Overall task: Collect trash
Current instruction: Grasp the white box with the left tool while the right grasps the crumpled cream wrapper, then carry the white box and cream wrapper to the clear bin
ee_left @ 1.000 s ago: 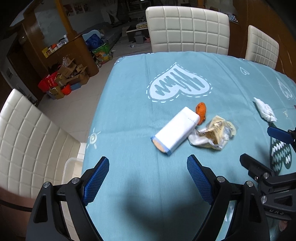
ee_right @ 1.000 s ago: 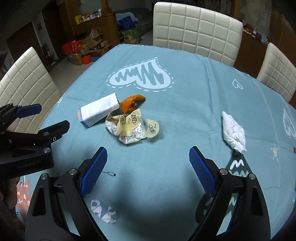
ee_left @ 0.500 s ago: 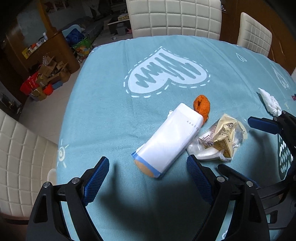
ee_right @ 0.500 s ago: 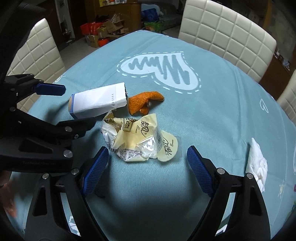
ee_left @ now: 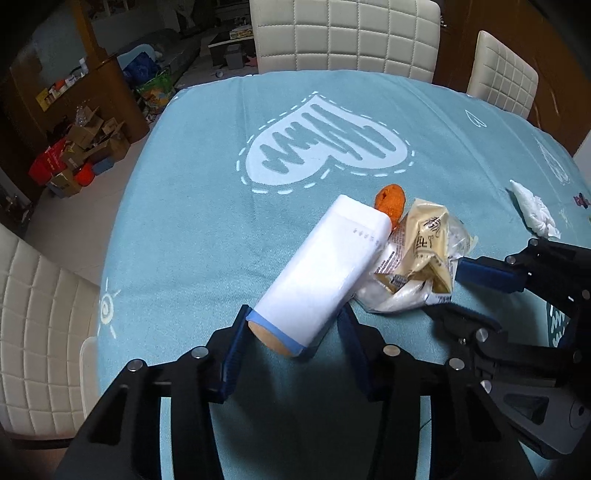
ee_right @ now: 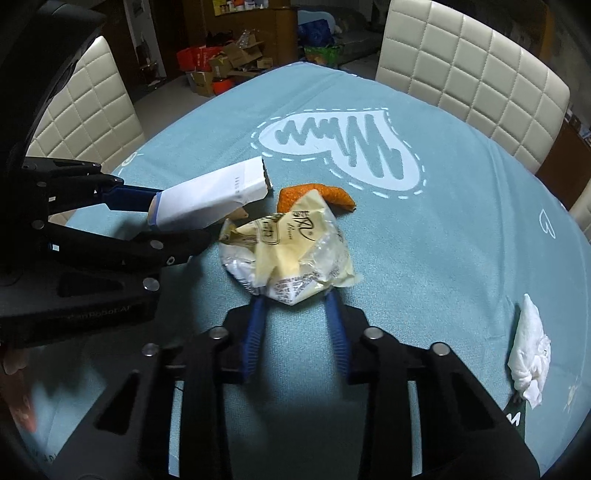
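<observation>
Trash on the blue tabletop (ee_left: 192, 206) is being gripped: left gripper (ee_left: 291, 332) jaws have just closed on the white carton (ee_left: 325, 269), right gripper (ee_right: 295, 306) jaws on the crumpled wrapper (ee_right: 291, 258).

We see a white box (ee_left: 325, 269) with a blue-edged end lying slantwise on the desk (ee_left: 192, 221), touching a crumpled yellow wrapper (ee_right: 291, 258). An orange scrap (ee_right: 314, 195) lies just behind them; a wadded white tissue (ee_right: 530, 354) sits well apart.

One white carton (ee_left: 325, 266), one wrapper (ee_right: 291, 254), one orange peel (ee_left: 390, 198), one tissue (ee_right: 530, 354), three chairs (ee_left: 343, 35).
</observation>
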Demonstrator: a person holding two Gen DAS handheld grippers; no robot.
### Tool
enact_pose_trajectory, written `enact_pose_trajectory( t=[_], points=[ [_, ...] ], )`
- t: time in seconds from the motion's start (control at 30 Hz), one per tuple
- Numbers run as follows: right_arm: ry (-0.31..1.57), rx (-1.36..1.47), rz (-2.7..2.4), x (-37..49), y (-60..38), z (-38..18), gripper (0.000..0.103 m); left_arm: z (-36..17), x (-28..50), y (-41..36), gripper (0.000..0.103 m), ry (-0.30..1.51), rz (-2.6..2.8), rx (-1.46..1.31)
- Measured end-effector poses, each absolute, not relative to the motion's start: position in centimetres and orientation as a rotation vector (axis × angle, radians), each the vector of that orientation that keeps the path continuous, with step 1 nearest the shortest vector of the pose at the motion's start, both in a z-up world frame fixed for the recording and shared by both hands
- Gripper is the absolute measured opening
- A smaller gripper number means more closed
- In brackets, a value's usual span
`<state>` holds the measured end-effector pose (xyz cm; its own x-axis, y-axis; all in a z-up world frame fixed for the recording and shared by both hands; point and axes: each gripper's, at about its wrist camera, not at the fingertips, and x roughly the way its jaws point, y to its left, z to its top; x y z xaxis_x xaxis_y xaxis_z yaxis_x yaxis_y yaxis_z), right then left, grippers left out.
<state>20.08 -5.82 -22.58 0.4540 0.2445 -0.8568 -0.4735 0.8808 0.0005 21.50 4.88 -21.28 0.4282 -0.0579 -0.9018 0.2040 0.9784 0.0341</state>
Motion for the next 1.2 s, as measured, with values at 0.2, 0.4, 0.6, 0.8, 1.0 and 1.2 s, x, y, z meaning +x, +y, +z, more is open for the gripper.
enact_pose_trajectory(
  t=[0.2,0.4,0.6,0.8,1.0,1.2],
  points=[
    [0.987,-0.225,0.468,19.1,-6.2,-21.9,0.015,-20.7,20.4,6.0,0.034,1.119,-0.163,0.084],
    [0.973,-0.196,0.489,17.7,-6.3,-20.7,0.013,-19.6,18.9,6.8,0.032,1.095,-0.134,0.072],
    [0.965,-0.211,0.484,16.3,-5.8,-19.5,0.013,-17.9,16.8,7.3,0.030,1.063,-0.120,0.079],
    [0.955,-0.218,0.490,14.3,-5.4,-18.3,0.013,-16.1,14.2,7.7,0.022,1.031,-0.115,0.083],
    [0.942,-0.219,0.496,12.1,-5.3,-17.3,0.013,-14.6,11.7,7.8,0.003,1.005,-0.114,0.088],
    [0.913,-0.228,0.513,10.2,-4.8,-16.1,0.013,-13.2,9.5,8.2,0.003,0.981,-0.102,0.076]
  ],
)
